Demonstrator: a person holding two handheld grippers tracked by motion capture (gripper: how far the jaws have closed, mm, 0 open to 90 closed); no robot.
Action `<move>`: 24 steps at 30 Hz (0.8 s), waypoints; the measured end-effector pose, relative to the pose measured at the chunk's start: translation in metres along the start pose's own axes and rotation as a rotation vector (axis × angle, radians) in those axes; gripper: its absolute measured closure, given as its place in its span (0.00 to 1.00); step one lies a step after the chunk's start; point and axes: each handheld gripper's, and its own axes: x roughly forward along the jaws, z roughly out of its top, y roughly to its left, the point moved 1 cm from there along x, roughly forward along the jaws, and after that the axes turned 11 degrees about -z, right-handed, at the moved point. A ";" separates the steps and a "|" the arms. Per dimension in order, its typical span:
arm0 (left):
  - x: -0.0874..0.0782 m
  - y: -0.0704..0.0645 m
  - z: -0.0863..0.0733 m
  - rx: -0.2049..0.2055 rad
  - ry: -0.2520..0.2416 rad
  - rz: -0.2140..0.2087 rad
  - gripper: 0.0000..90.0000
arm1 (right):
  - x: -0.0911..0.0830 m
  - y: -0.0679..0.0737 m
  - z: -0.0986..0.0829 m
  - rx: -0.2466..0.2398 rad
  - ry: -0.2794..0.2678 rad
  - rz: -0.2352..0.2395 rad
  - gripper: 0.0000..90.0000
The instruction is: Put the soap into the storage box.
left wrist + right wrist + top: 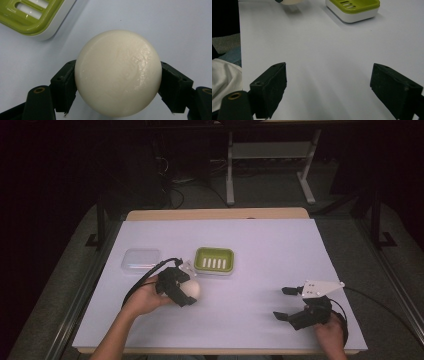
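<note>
The left gripper pinches the round white soap just in front of the green soap dish, much nearer it than the right gripper, whose jaws are spread.

Open worktop right and centre, things gathered at the left

The worktop lies bare between the two grippers and across its far right. At the left, a green soap dish and a clear lid sit side by side, with the left gripper and its white ball just before the dish.
</note>
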 end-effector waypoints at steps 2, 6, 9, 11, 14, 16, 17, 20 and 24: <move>0.000 0.000 0.002 -0.002 -0.004 0.000 0.28 | 0.000 0.000 0.000 0.001 -0.001 0.000 0.14; -0.003 0.002 0.004 0.002 0.002 -0.003 0.28 | 0.000 0.000 0.000 0.001 -0.001 0.001 0.14; -0.004 0.004 0.007 0.002 0.006 -0.002 0.28 | 0.000 0.000 0.000 0.003 -0.002 0.000 0.14; -0.004 0.004 0.009 0.008 0.009 -0.006 0.28 | 0.000 0.000 0.000 0.003 -0.003 0.000 0.14; -0.005 0.005 0.013 0.014 0.008 -0.002 0.28 | -0.001 0.000 0.000 0.005 -0.004 0.000 0.15; -0.006 0.005 0.015 0.016 0.005 -0.005 0.28 | -0.001 0.000 0.000 0.005 -0.006 -0.001 0.14; -0.007 0.005 0.016 0.016 0.007 -0.005 0.28 | -0.001 0.000 0.000 0.005 -0.004 0.001 0.14; -0.007 0.006 0.019 0.020 0.010 -0.003 0.28 | 0.000 0.000 0.000 0.004 -0.005 0.002 0.14; -0.008 0.008 0.023 0.028 0.020 -0.004 0.28 | 0.000 0.000 0.001 0.006 -0.004 0.002 0.14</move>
